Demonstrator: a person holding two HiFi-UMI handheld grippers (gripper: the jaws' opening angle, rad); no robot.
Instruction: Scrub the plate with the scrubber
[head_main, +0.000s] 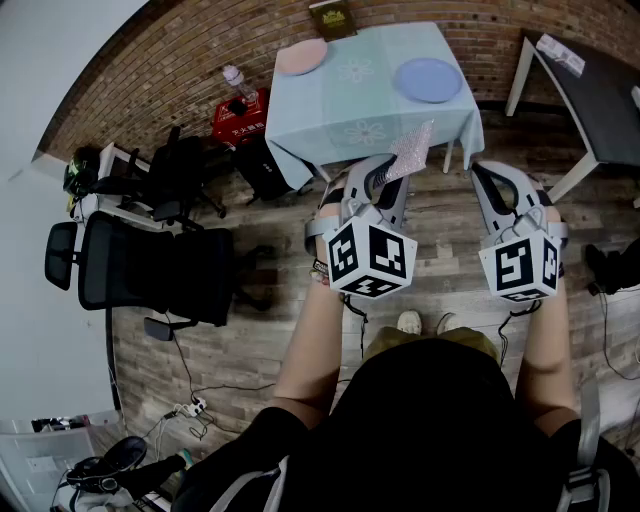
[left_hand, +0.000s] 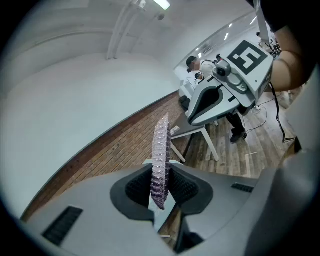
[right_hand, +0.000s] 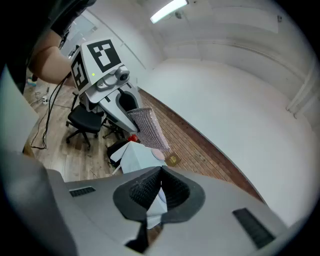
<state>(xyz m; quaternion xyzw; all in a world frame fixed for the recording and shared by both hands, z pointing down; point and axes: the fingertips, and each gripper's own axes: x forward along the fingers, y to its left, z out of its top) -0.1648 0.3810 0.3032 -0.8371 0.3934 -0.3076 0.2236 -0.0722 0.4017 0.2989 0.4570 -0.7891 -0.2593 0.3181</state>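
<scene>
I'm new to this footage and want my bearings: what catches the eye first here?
The sparkly lilac mesh scrubber clamped in the left claw stands out first. Beyond it, a table under a pale blue cloth carries a round pink plate at the head view's left and a round blue plate at its right. The right claw is shut and empty.

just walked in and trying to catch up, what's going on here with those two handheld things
A person stands facing a table draped in a pale blue cloth, with a tool in each hand. The left tool is clamped on a sparkly pink scrubber, held edge-up. The right tool is shut with nothing in it. A pink plate and a blue plate sit on the table, neither one touched by a tool, so scrubbing has not begun.
</scene>
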